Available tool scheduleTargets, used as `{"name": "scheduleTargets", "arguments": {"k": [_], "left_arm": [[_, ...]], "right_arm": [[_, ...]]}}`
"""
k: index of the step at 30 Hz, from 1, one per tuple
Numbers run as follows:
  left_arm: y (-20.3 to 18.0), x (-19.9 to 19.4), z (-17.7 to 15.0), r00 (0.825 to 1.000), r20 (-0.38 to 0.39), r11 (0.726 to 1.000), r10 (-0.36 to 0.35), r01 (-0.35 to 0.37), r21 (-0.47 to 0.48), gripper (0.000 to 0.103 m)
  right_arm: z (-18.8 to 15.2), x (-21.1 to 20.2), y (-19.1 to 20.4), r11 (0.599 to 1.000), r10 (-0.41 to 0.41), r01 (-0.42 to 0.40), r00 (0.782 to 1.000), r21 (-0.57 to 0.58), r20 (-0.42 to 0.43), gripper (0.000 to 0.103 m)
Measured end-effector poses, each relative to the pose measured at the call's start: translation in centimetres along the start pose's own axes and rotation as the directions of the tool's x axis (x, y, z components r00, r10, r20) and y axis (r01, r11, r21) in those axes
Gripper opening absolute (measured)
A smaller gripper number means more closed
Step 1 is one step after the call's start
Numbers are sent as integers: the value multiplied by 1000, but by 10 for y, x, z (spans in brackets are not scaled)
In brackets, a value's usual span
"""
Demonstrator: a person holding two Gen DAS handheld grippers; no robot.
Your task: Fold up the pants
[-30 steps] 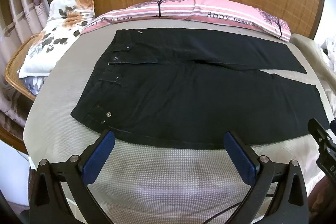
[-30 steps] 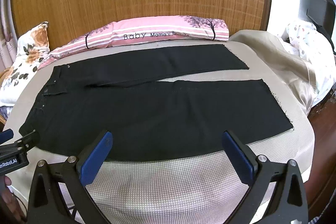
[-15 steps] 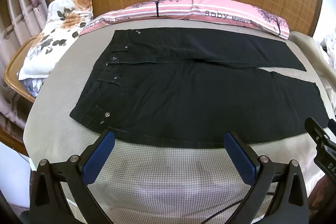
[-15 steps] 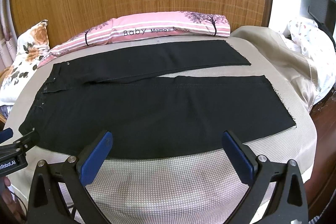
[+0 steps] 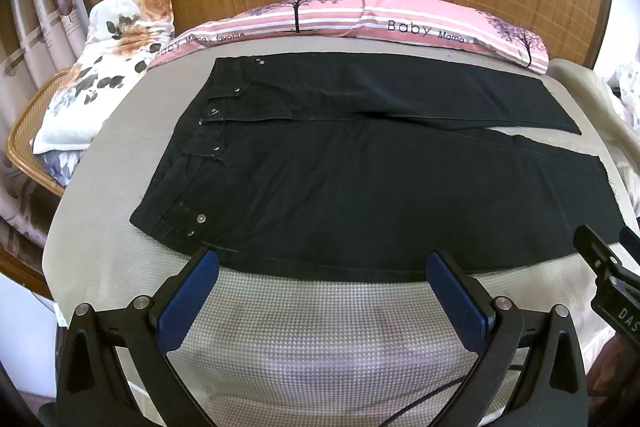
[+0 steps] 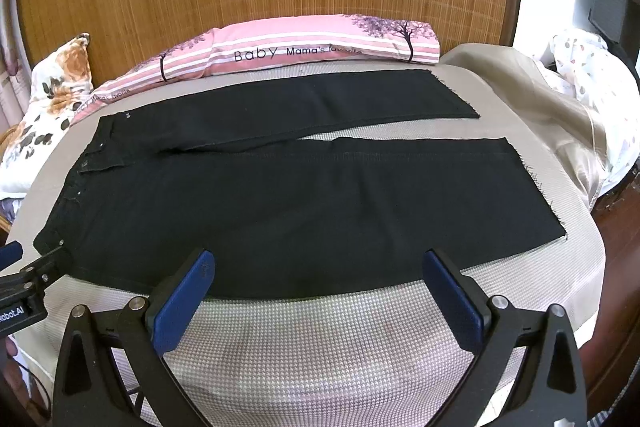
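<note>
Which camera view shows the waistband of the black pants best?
The left wrist view: the waistband lies near, its snaps and rivets clear. In the right wrist view it sits far left, foreshortened, with few details.

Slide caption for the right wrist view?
Open right claw hovers at the near edge of black pants spread flat on the bed.

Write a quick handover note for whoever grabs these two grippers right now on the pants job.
Left gripper: open, empty, near the waistband end.
Right gripper: open, empty, near the leg end.
Black pants lie flat on the bed cover, waistband left, both legs spread apart toward the right, below the pink pillow.
Done: pants laid out.
Left: every fold; probably bring one leg over the other first.
</note>
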State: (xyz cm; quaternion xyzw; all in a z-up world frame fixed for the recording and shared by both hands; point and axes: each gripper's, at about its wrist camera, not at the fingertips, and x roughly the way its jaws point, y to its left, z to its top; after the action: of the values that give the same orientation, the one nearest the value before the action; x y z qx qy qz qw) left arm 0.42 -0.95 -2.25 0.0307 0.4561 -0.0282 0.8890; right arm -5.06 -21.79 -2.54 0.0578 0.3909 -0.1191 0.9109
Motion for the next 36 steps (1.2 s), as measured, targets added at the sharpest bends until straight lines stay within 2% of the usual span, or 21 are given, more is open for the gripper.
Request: {"name": "scheduleTargets", "arguments": {"k": [14,36], "left_arm": [[-2,-6,2,999,39,1000,-19,18,15,103],[-4,7,1,1000,9,999,-14,14,33,103]], "right_arm": [[1,2,0,1000,0,0,1000,1,-7,103],[-1,10,2,1000,1,-1,1000,-5,-14,103]]}}
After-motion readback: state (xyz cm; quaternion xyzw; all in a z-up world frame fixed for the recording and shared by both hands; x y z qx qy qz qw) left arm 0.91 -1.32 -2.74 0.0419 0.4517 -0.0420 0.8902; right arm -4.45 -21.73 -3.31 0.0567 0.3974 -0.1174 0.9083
